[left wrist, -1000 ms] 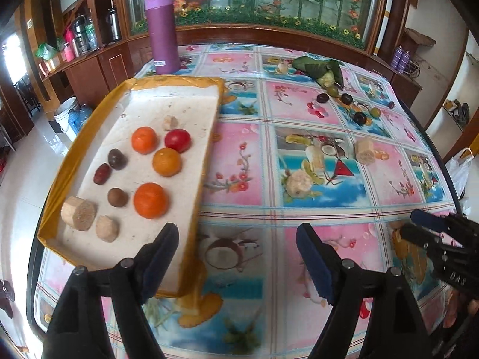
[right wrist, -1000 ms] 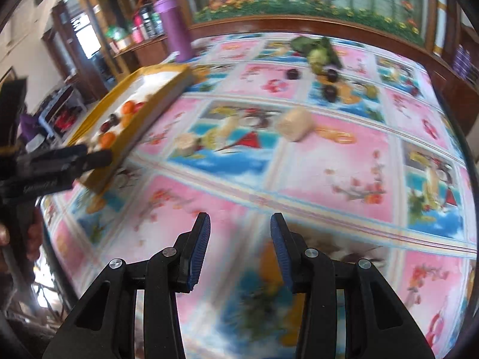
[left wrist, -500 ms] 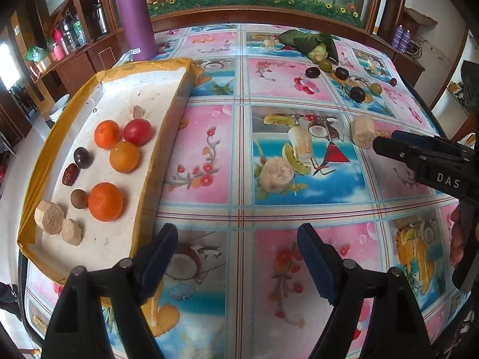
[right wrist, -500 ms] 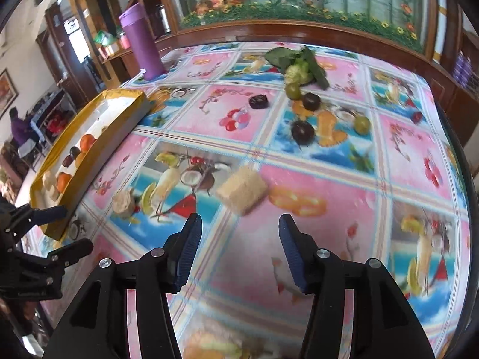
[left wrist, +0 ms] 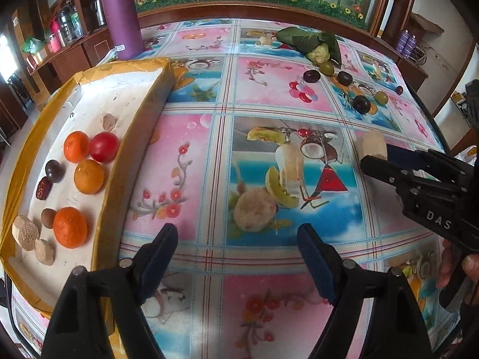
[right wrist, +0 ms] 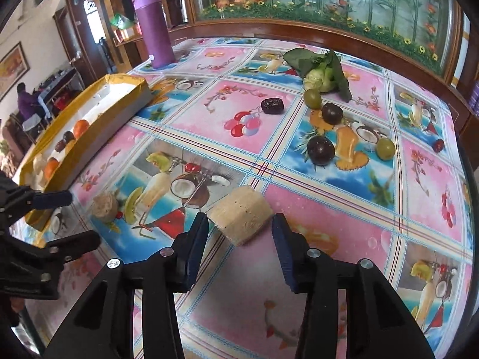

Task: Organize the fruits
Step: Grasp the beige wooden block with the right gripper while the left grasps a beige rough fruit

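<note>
A pale cut chunk lies on the fruit-print tablecloth between the fingers of my right gripper. Its jaws are closing, the pads right beside the chunk's sides and not clearly pressing. The left wrist view shows the same chunk at the right gripper's tips. My left gripper hangs open and empty over the cloth, just short of a round pale chunk. The yellow-edged tray on the left holds oranges, a red fruit, dark fruits and pale chunks.
Dark plums, green fruits, a dark date and a leafy green bundle lie at the far right of the table. A purple flask stands at the back left. A person's hand holds the right gripper.
Both grippers have moved forward across the table. The right gripper has come up to the pale cut chunk, which now sits between its fingers. The left gripper has neared the round chunk.
</note>
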The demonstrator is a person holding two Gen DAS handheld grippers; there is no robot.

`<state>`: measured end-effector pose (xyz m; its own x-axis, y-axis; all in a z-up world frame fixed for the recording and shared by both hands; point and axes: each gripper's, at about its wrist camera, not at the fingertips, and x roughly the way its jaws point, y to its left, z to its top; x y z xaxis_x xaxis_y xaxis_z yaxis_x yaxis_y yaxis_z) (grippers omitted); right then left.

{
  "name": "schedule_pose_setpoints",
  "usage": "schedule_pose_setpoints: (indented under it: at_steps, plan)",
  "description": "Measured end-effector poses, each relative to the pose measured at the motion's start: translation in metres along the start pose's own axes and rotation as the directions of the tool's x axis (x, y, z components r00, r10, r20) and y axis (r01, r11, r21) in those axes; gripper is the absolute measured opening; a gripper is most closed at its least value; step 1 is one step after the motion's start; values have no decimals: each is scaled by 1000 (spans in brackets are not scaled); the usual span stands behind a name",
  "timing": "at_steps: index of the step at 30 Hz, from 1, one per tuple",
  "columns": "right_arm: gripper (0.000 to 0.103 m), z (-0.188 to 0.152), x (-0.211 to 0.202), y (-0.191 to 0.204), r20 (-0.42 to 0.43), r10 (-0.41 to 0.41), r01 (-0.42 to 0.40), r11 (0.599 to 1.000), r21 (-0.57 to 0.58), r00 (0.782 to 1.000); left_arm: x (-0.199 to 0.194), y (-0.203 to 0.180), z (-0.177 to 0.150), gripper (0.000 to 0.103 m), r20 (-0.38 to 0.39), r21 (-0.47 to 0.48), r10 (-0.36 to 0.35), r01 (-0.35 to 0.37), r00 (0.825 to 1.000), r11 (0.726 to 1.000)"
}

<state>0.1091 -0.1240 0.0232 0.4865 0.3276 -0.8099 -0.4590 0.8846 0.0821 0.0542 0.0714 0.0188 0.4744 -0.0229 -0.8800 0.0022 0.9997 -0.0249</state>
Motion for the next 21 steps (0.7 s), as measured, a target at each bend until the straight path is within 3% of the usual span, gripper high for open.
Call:
schedule_pose_setpoints:
  at_steps: [1, 2, 6, 15, 21]
  plan:
    - [43, -1, -2, -1, -1, 6, -6, 1000, 7, 1000, 4, -1, 1, 76, -2, 2, 0, 0, 1000, 1000]
    - [43, -2, -3, -2, -4, 16, -16, 1000, 16, 1000, 8, -1, 2, 62, -11, -1, -7, 7, 1000, 1000]
    - [43, -7, -10, -5, -2, 36, -36, 999, 41, 999, 7, -1, 3, 33, 58, 24, 0, -2, 998, 1000]
    - [43, -16, -31, 5, 36, 14, -15, 999, 40, 999, -10, 11, -7, 32, 70, -25, -105, 107, 992, 994]
    - [43, -26, -53, 17, 62, -15, 13, 999, 42, 998, -34, 7, -19, 32, 96, -8, -92, 93, 991, 996]
